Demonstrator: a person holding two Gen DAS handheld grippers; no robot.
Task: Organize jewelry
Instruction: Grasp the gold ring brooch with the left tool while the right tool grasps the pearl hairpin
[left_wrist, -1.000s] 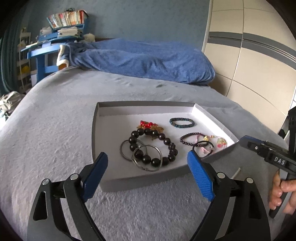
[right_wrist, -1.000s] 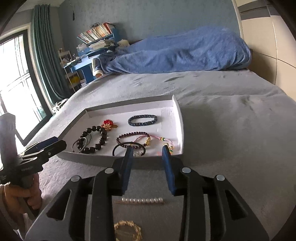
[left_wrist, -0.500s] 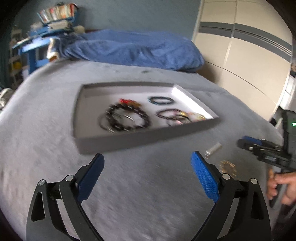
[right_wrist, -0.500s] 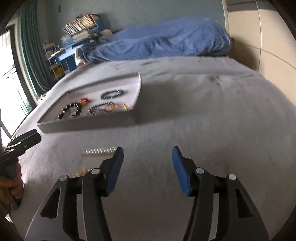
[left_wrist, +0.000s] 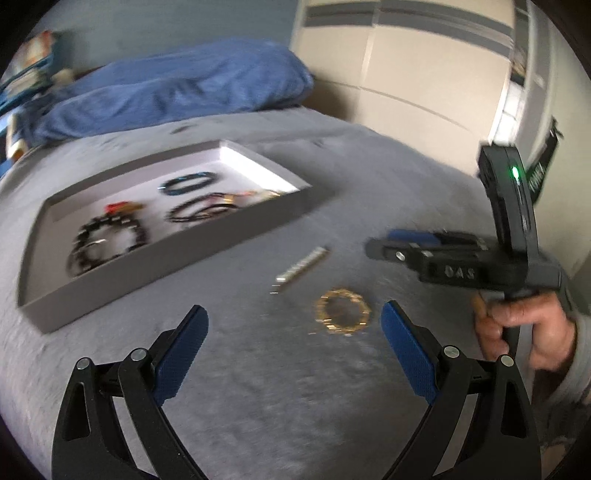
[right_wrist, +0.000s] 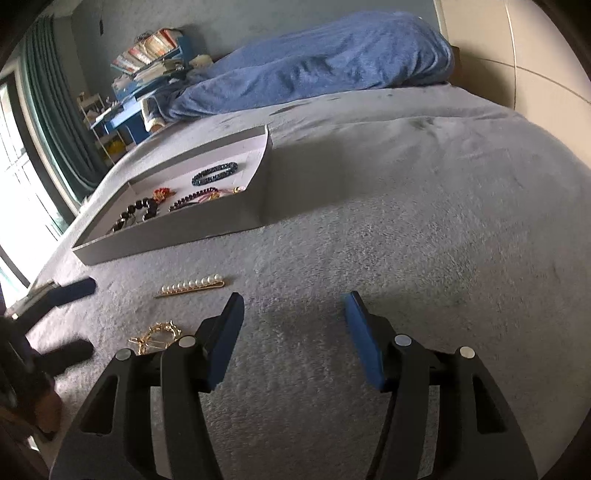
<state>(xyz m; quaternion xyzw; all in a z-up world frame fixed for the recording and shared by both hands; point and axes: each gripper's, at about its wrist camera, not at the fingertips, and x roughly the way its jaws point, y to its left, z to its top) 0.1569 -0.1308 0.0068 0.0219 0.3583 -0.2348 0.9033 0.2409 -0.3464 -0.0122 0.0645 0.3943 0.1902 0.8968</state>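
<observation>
- Left wrist view: we've swung away from the tray (left_wrist: 173, 254), now upper left. Our left gripper (left_wrist: 293, 325) is spread wide and empty, with the gold chain bracelet (left_wrist: 341, 312) just ahead, center-right, beside the pearl clip (left_wrist: 301, 267).
- Right wrist view: right gripper (right_wrist: 293, 321) has widened, holding nothing over bare blanket (right_wrist: 424, 221); clip and chain sit lower left. Two pieces left to tray, we reckon.

Black hand-held gripper (left_wrist: 291, 321) frames with blue pads, silver screws, embossed "DAS", grey sleeve (left_wrist: 576, 365).
</observation>
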